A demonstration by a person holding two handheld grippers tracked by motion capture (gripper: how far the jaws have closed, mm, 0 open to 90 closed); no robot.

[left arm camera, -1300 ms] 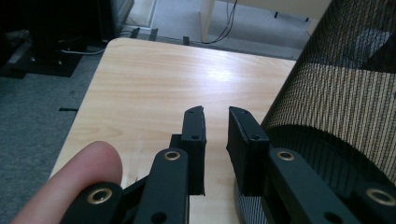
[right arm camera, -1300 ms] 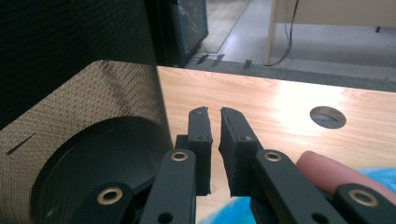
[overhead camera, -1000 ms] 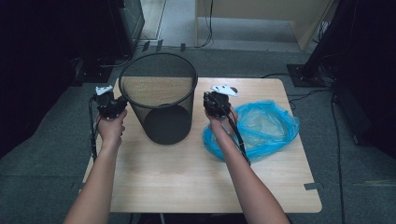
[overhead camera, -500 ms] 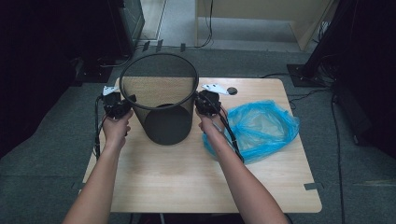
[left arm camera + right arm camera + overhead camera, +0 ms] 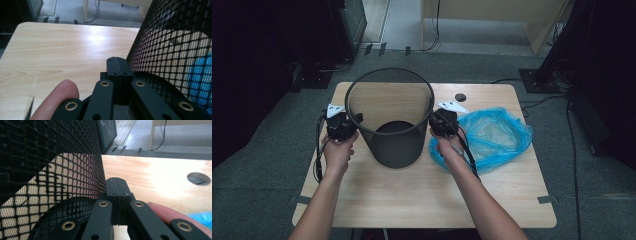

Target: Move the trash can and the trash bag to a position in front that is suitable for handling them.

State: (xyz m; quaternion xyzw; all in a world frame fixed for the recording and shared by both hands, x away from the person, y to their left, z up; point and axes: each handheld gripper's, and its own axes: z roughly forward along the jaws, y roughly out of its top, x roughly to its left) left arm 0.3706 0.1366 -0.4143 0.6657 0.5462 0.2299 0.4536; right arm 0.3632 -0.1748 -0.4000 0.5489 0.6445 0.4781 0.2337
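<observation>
Both tongs, left tongs (image 5: pixel 354 121) and right tongs (image 5: pixel 435 121), are closed, empty, pressing the mesh bin (image 5: pixel 392 127) mid-frame; next, fetch the blue bag (image 5: pixel 497 137).

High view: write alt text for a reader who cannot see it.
A person presses two grippers, left gripper and right gripper, against opposite sides of a black mesh bin on a wooden table; a blue bag lies right.

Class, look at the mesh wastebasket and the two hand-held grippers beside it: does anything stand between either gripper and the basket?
Nothing visible does. The left hand-held gripper sits right at the left wall of the black mesh wastebasket, and the right hand-held gripper at its right wall, both with jaws together. The blue plastic bag lies off to the right on the table.
</observation>
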